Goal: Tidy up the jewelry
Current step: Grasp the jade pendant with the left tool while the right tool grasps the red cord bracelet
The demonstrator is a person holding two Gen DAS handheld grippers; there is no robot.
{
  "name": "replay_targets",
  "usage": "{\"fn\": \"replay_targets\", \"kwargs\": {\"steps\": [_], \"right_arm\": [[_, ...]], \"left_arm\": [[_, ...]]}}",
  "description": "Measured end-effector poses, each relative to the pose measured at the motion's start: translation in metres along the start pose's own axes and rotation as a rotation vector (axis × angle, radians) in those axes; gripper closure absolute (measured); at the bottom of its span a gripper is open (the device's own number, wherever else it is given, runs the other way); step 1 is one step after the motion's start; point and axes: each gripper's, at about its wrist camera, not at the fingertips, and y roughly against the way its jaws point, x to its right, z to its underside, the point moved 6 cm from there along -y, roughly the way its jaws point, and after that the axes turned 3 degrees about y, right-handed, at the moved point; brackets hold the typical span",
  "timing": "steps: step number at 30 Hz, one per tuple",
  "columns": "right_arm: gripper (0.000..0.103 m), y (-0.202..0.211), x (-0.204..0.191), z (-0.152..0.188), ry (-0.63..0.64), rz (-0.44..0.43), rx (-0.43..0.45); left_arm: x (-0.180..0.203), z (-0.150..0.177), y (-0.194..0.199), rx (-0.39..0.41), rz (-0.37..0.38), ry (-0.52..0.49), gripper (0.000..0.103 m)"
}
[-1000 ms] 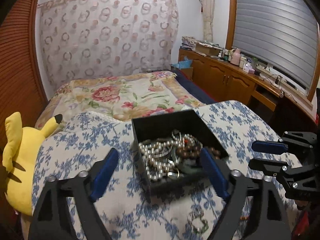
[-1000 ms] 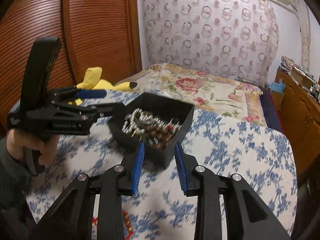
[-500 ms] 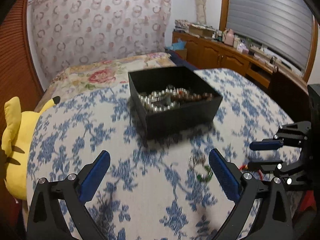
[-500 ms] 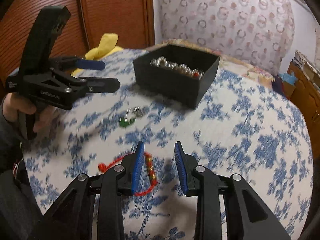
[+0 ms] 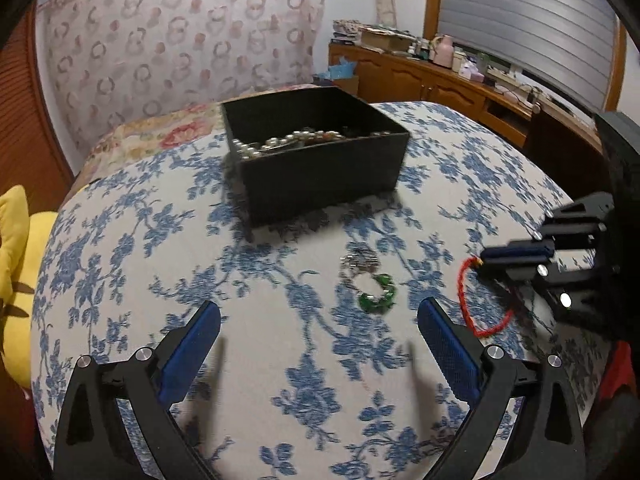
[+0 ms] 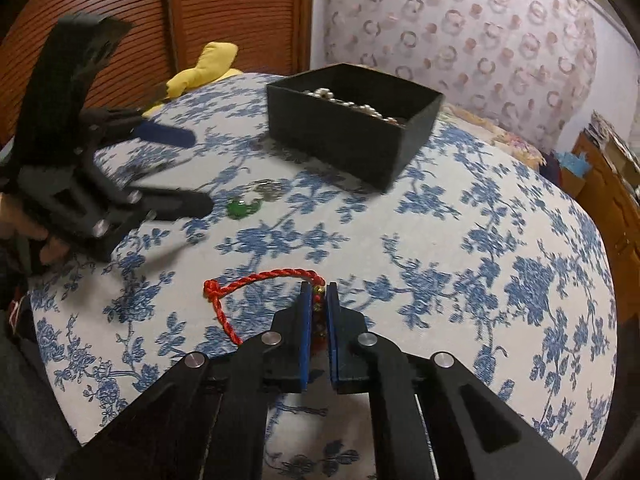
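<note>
Blue-padded fingers of the left gripper (image 5: 319,336) stand wide apart in the left wrist view, holding nothing above the worktop (image 5: 168,248) with its blue floral cloth. Ahead of them lies a green bead bracelet (image 5: 378,294) touching a small silver piece (image 5: 359,261), and beyond those sits the black box (image 5: 320,160), pearls and beads heaped inside. At the right edge the right gripper (image 5: 516,258) has a red cord bracelet (image 5: 466,292) at its tips. In the right wrist view, the right gripper (image 6: 319,292) is closed on the red cord bracelet (image 6: 256,280), whose knotted loop trails left on the cloth. The left gripper (image 6: 188,168) hovers spread open at the left, near the green bead bracelet (image 6: 241,207). The black box (image 6: 352,120) sits farther back, a yellow plush toy (image 6: 208,66) behind the worktop's edge.
</note>
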Motion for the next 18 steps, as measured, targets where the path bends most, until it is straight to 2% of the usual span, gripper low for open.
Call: {"fn": "replay_targets", "kwargs": {"steps": [3, 5, 8, 10, 14, 18], "right_arm": [[0.095, 0.001, 0.007, 0.002, -0.018, 0.007, 0.004], [0.095, 0.001, 0.01, 0.002, -0.032, 0.0, 0.005], [0.095, 0.001, 0.009, 0.002, -0.029, 0.003, 0.004], [0.095, 0.001, 0.01, 0.002, -0.031, 0.0, 0.005], [0.095, 0.0, 0.01, 0.002, -0.038, -0.007, 0.005], [0.095, 0.0, 0.01, 0.002, -0.039, -0.008, 0.006]], "left_arm": [[0.01, -0.001, 0.001, 0.004, 0.007, -0.028, 0.011], [0.018, -0.003, 0.001, 0.0, 0.021, -0.05, 0.026], [0.028, -0.005, -0.002, -0.011, 0.041, -0.078, 0.043], [0.034, -0.007, -0.004, -0.015, 0.054, -0.092, 0.05], [0.041, -0.009, -0.007, -0.026, 0.077, -0.108, 0.074], [0.042, -0.011, -0.011, -0.033, 0.087, -0.11, 0.076]]}}
